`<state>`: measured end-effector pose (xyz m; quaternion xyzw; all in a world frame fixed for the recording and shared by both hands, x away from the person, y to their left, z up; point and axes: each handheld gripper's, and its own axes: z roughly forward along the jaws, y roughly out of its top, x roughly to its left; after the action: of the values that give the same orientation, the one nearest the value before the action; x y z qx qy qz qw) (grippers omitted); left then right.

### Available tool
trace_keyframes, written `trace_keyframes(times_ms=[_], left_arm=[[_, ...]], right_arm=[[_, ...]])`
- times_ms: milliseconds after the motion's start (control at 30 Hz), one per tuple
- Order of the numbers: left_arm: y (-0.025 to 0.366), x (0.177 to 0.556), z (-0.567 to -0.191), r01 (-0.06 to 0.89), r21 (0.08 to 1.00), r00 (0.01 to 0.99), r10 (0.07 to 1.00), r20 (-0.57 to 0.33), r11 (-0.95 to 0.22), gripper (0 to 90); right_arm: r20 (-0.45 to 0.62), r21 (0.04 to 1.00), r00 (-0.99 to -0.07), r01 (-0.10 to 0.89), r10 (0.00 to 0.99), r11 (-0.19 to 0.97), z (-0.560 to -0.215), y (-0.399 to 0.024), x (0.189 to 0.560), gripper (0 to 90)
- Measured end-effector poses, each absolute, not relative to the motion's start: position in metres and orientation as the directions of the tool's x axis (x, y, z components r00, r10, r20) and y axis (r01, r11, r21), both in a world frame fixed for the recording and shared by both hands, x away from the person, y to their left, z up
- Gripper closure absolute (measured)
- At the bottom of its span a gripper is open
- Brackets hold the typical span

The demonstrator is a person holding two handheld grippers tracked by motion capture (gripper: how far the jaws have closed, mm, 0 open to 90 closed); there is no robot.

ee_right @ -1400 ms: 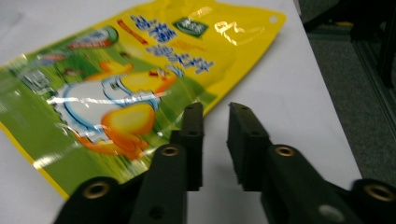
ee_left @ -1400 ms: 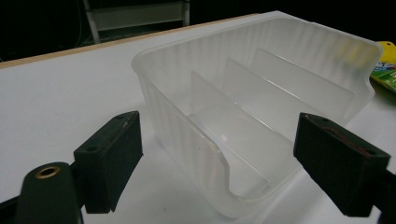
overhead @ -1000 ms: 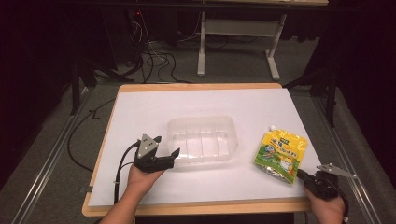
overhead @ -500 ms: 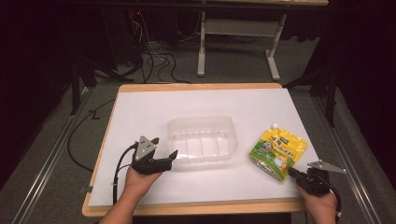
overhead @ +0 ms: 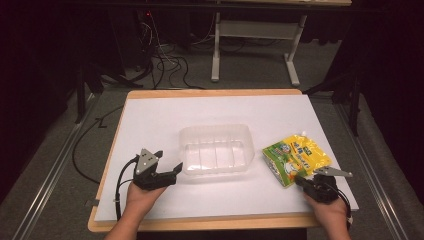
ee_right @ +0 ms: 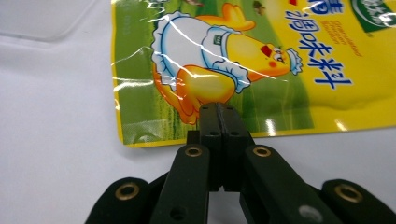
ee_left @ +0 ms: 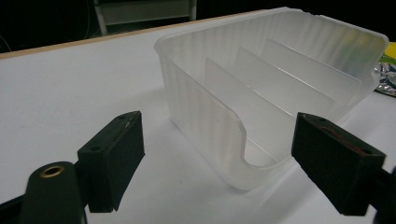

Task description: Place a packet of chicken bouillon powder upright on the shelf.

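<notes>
Risk of losing the yellow pouch (overhead: 296,159): pinched at the bottom edge only, by the right tool (ee_right: 218,112), jaws pressed together on the thin seam, so liable to slide free or fold if dragged fast across the white tabletop (overhead: 150,125). Lying flat just right of the clear bin (overhead: 216,149), near but apart from its wall, printed side up. Could also catch on the bin's rim if lifted too low, tipping or pushing the light, empty container sideways. Left tool (ee_left: 219,154) spread wide at the bin's near-left corner, with the curved cut-out wall between the jaws but neither pad pressing on it; no real hold there yet, hence nothing to steady the bin against a nudge. Inner dividers (ee_left: 280,84) standing upright inside, apt to snag a limp pouch dropped in flat rather than on edge. Closing the left tool crookedly on the thin flexible wall likely to buckle it.
</notes>
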<state>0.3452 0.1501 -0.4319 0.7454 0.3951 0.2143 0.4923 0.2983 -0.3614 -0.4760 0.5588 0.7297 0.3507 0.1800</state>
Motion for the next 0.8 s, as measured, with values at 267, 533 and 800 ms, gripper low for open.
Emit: trace_keyframes(times_ms=[267,533,800], left_arm=[[0.156,0.346,-0.434,0.399,0.890,0.605,0.792,-0.076,-0.219,25.3],[0.152,0.349,-0.438,0.395,0.881,0.616,0.786,-0.044,-0.261,26.4],[0.149,0.349,-0.441,0.391,0.883,0.618,0.785,-0.045,-0.257,20.7]], right_arm=[[0.138,0.765,-0.272,0.640,0.953,0.072,-0.465,-0.366,0.304,78.4],[0.181,0.804,-0.166,0.593,0.969,-0.049,-0.464,-0.398,0.313,59.9],[0.264,0.809,-0.072,0.560,0.962,-0.180,-0.460,-0.428,0.329,48.8]])
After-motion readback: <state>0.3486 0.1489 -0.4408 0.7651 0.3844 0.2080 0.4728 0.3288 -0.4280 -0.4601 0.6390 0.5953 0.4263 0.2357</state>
